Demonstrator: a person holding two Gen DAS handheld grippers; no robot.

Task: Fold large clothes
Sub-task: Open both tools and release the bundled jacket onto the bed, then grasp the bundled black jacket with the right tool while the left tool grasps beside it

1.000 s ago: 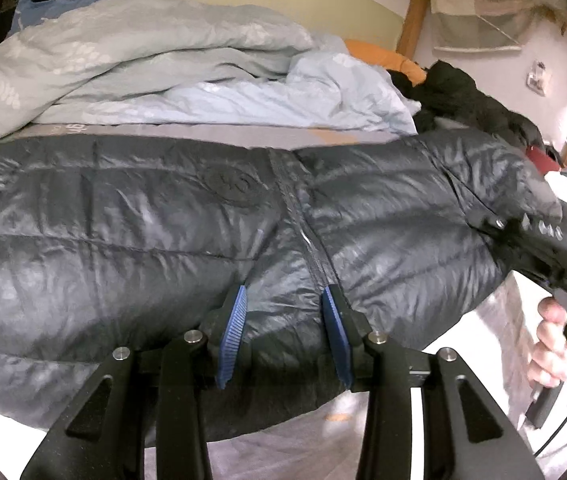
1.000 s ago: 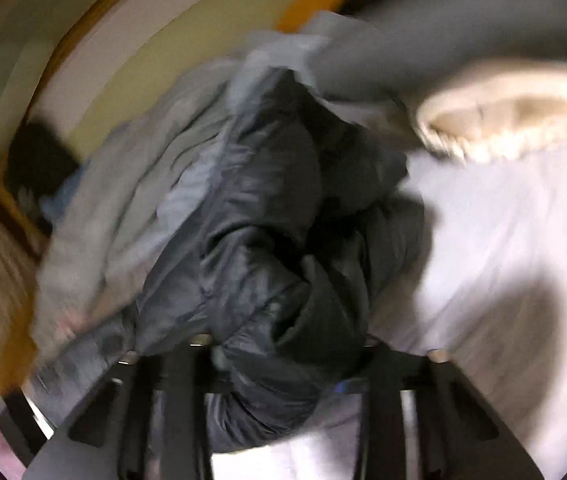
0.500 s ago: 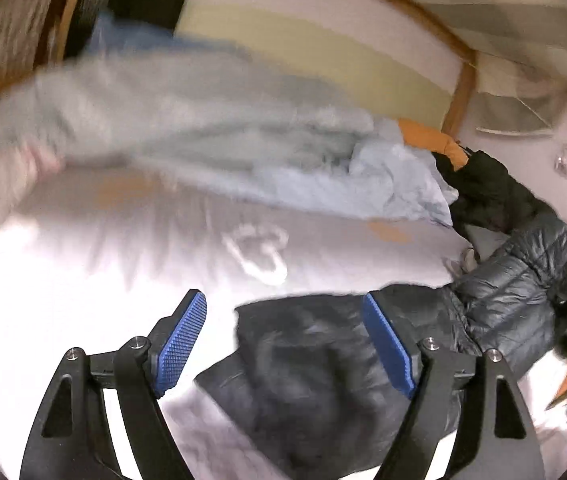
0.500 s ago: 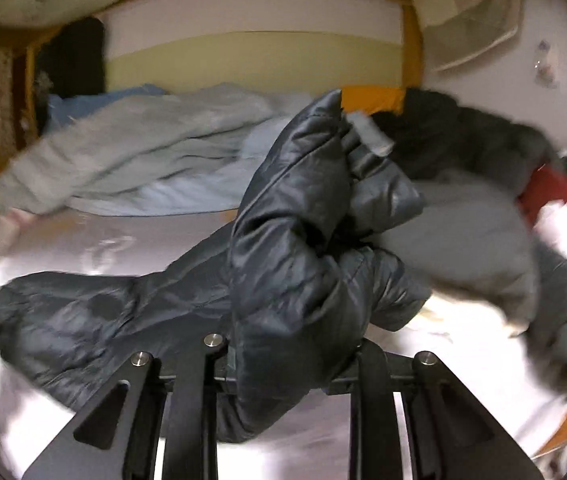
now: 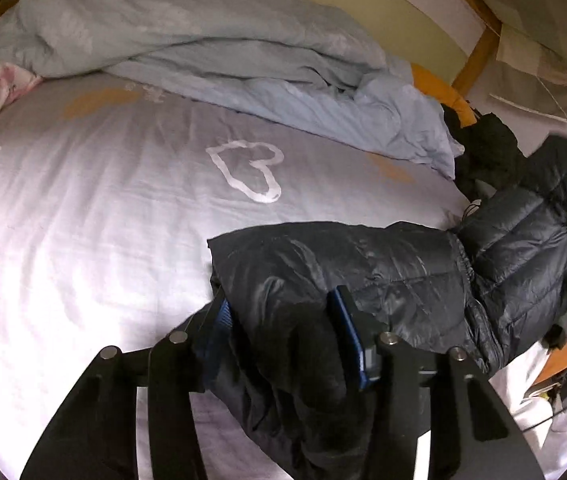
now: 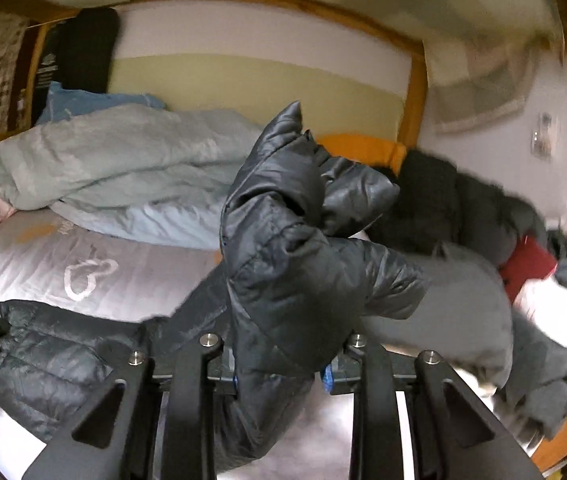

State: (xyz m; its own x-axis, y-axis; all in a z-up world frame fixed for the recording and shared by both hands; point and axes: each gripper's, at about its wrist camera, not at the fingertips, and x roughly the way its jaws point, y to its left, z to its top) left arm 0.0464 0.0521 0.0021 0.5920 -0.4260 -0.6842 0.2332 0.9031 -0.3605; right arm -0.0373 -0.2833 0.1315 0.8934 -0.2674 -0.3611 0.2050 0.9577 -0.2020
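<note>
Left wrist view shows my left tool [image 5: 287, 320] at the lower centre of the frame, its blue pads having just been closing, now pinching a bunched end of the black quilted puffer jacket [image 5: 383, 276]. From there the jacket's long axis runs toward the right edge of the frame, lying on the pale lilac bed sheet with a white heart outline [image 5: 83, 220], then lifting off it at the far right.

Right wrist view has my right tool [image 6: 281, 372] at the lower centre, pressed on the other end of the jacket [image 6: 291, 264], which bulges up in front of the lens; the rest trails off to the lower left of the frame and rests on the sheet. So each hand holds one end, and the garment spans between them, left end low, right end raised.

I judge the coming fold turns on bringing the raised right end across toward the left one along that axis.

A crumpled pale blue duvet [image 5: 203, 40] fills the upper frame. I can read no brand or writing on the jacket.
</note>
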